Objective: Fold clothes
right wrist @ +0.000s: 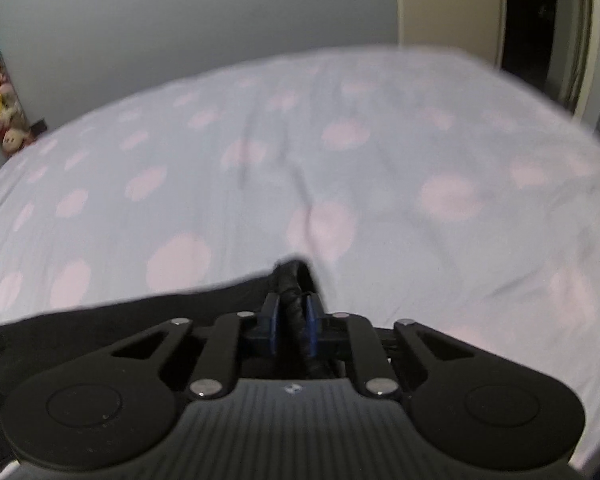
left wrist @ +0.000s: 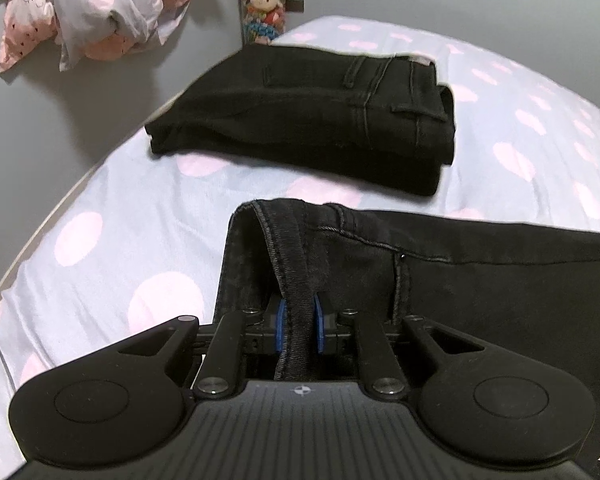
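Note:
A pair of black jeans (left wrist: 480, 276) is held over the bed, stretching right from my left gripper. My left gripper (left wrist: 299, 320) is shut on the jeans' waistband, which stands up between its blue pads (left wrist: 281, 322). My right gripper (right wrist: 293, 322) is shut on a bunched black edge of the same jeans (right wrist: 140, 320), which trail off to the left in the right wrist view. A second pair of black jeans (left wrist: 320, 116) lies folded on the bed ahead of the left gripper.
The bed sheet (left wrist: 132, 216) is light blue with pink dots and also fills the right wrist view (right wrist: 340, 160). Crumpled bedding (left wrist: 92, 8) hangs at the upper left. Stuffed toys (left wrist: 262, 4) stand by the grey wall. A doorway (right wrist: 548, 20) is at the far right.

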Available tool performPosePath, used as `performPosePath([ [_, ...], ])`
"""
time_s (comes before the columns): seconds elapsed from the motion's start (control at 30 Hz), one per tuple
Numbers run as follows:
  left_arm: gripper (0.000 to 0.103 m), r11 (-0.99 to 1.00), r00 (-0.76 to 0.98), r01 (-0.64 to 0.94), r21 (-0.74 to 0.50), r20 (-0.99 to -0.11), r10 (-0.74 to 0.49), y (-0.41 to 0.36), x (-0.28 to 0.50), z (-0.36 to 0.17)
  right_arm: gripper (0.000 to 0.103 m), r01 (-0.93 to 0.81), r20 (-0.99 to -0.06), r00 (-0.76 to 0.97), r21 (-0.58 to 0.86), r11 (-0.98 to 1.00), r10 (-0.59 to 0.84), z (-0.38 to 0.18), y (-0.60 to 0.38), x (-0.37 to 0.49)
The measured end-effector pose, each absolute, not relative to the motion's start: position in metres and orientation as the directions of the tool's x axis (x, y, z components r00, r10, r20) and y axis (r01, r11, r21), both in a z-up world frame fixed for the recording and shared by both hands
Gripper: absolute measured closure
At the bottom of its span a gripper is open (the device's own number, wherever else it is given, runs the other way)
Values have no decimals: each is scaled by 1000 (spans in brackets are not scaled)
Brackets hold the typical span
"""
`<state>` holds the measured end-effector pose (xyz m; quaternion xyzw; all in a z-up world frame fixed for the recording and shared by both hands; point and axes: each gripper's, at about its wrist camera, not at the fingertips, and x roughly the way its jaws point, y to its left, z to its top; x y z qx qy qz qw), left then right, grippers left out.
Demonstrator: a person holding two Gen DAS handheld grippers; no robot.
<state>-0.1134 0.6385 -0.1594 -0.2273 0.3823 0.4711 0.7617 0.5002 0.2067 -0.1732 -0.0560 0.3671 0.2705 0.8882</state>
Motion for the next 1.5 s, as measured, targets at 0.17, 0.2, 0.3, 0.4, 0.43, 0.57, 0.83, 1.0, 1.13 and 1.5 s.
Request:
performPosePath([
  [0.17,86,473,308,-881,-14,-776,551,626,-127,-140,103,-486,-554,723,16,874,412,-104,175,475],
  [0.2,86,480,319,-877,-21,-771,550,623,-130,-136,103,-468,-535,742,17,884,404,-89,163,473],
  [0.3,86,496,334,-868,-20,-763,554,619,-131,-130,103,-508,-555,710,24,861,434,-61,138,474],
  [0.4,86,484,313,-875,-12,-777,546,625,-124,-138,88,-563,-638,610,69,823,471,-76,133,478],
  [0.43,86,477,302,-879,-8,-783,543,628,-122,-141,66,-573,-646,591,86,815,484,-85,134,478],
  [0.57,86,473,271,-881,22,-795,542,633,-117,-151,41,-636,-671,506,134,760,542,-138,163,484],
  [0.83,86,464,243,-885,35,-816,524,640,-114,-165,57,-629,-755,415,165,760,508,-227,205,528],
  [1.0,86,443,229,-896,38,-814,534,639,-113,-168,94,-666,-727,413,170,726,549,-214,194,518],
  [1.13,86,439,242,-898,38,-790,563,628,-116,-157,95,-667,-646,483,165,726,591,-166,177,494],
  [1.5,87,454,386,-886,-97,-694,607,580,-177,-81,95,-650,-459,673,8,760,581,-19,113,384],
])
